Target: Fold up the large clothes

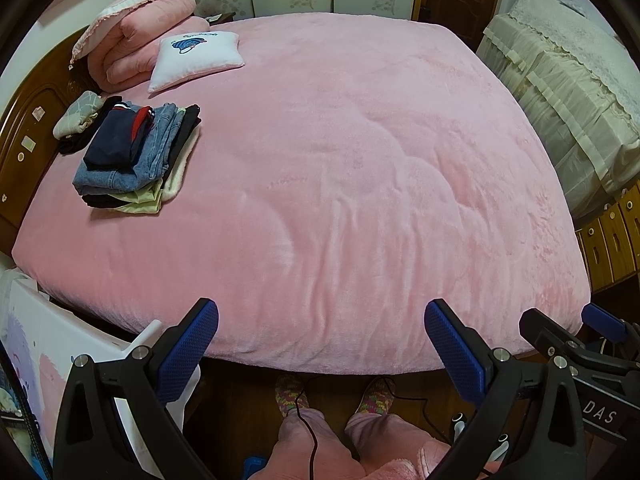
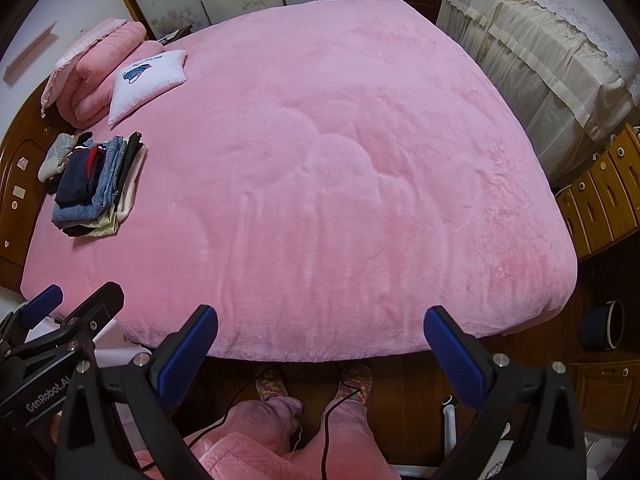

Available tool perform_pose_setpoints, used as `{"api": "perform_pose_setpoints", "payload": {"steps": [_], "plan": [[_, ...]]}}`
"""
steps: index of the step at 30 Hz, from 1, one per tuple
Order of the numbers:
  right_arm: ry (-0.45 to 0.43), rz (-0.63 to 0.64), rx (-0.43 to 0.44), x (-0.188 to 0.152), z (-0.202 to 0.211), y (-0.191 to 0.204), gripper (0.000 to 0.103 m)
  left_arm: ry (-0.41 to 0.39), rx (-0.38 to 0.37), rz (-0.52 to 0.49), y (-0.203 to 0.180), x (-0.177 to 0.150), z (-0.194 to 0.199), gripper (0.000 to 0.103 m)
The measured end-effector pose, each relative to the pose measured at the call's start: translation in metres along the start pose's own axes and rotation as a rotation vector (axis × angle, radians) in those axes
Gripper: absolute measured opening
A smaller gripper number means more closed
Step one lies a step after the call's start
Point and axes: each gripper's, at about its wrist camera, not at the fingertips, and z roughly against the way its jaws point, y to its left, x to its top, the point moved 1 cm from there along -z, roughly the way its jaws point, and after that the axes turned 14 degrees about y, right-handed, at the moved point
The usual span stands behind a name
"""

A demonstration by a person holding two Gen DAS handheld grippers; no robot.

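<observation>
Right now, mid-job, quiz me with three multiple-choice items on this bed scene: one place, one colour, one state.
1. Where does the stack of folded clothes lie on the pink plush bed cover?
A near the wooden headboard
B at the foot
C on the floor

2. What colour is the small square embroidered cushion?
A green
B white
C black

3. How are the left gripper and right gripper?
A both clamping cloth
B one shut
C both open, empty

Answers: 1 A, it sits beside the headboard; 2 B, white fabric; 3 C, fingers spread, nothing between.
</observation>
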Motion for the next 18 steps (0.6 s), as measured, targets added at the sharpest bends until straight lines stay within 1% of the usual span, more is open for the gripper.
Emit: {"api": "perform_pose_setpoints", "payload": {"steps": [12, 18], "plan": [[0.003, 0.002, 0.001, 0.0001, -0.0013, -0.0014, 0.103, 0.0, 0.002, 0.008, -0.001, -0.0003, 0.0012, 0.102], [0.003, 0.002, 0.001, 0.0006, -0.001, -0.0008, 0.103, -0.003, 0.011, 0.035, -0.0075, -0.0044, 0.0053, 0.102]]}}
